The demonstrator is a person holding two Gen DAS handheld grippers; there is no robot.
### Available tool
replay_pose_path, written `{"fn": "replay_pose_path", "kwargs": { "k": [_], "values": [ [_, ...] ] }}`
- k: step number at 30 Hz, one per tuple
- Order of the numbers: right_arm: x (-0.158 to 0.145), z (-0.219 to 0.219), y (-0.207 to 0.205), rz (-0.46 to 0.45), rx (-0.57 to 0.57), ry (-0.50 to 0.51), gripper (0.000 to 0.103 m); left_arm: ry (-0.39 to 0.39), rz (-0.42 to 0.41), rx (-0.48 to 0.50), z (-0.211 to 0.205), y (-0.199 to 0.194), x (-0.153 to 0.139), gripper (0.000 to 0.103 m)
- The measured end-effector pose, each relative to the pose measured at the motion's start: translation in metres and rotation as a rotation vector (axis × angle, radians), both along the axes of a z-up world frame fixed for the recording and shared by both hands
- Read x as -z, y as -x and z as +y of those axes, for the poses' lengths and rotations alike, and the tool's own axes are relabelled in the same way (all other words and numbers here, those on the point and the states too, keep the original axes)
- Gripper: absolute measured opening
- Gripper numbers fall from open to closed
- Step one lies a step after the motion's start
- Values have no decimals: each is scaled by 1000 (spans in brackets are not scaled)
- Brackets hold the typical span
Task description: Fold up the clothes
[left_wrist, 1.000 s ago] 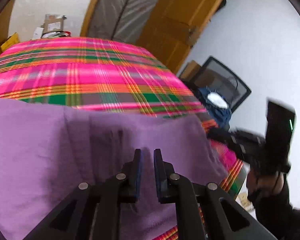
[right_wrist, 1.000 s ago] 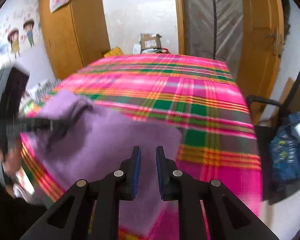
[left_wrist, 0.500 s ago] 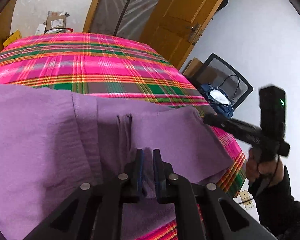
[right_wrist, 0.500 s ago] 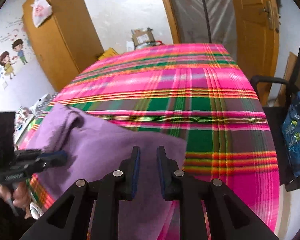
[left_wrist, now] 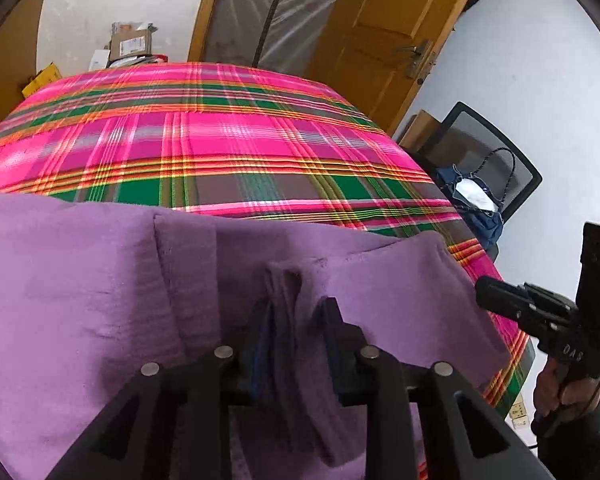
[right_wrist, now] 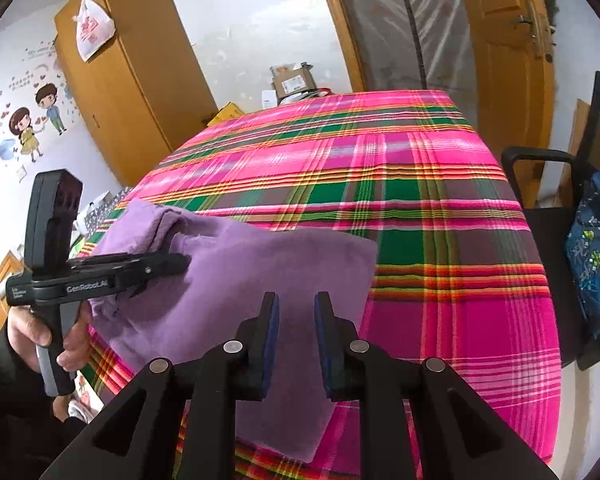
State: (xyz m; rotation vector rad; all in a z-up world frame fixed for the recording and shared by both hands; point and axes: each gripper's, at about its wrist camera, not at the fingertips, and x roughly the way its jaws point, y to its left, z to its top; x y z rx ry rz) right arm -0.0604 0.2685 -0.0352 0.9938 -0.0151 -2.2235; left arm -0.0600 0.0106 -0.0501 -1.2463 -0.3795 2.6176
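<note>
- Nearest the lens in the left wrist view, the left gripper (left_wrist: 296,320) was opening: its fingers (left_wrist: 332,320), nearly together a second ago, now stood spread, with a pinched-up ridge of the purple garment (left_wrist: 100,300) between them and no longer squeezed.
- That read as a release, so the fold it had carried looked set down and the next grab was due.
- In the right wrist view, the right gripper (right_wrist: 296,312) hovered low centre with its fingers a little apart and nothing pinched; purple cloth lay under them.
- Compared with the earlier frame, this gripper had barely changed its gap, while the garment now lay flatter, with a squarer right edge.
- The garment sat at the near edge of the pink plaid bedspread (right_wrist: 380,168), bunched at its left end, where the left gripper's tip rested on it.
- A hand (right_wrist: 44,332) gripped that tool's handle at lower left.
- Further back, a black chair (right_wrist: 548,184) with a blue denim bag (right_wrist: 596,264) stood to the right.
- Farthest off were the wooden wardrobe (right_wrist: 132,80) and the door (left_wrist: 384,28).
</note>
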Motion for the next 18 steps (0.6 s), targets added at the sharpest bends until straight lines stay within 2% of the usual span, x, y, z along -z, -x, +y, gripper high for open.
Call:
{"fn": "replay_pose_path", "kwargs": {
  "k": [2, 3, 9, 13, 18],
  "values": [
    [2, -1, 0, -4, -1, -1, 19, -16, 11, -4, -4, -1, 0, 12],
    [2, -1, 0, -5, -2, -1, 19, -26, 17, -3, -6, -2, 0, 10],
    [2, -2, -1, 1, -2, 0, 20, -71, 39, -22, -17, -6, -3, 9],
    [4, -3, -1, -7, -8, -3, 20, -89, 14, -25, -22, 0, 3, 9],
    [4, -3, 0, -7, -2, -8, 20, -79, 5, -13, -20, 0, -1, 12]
  ]
}}
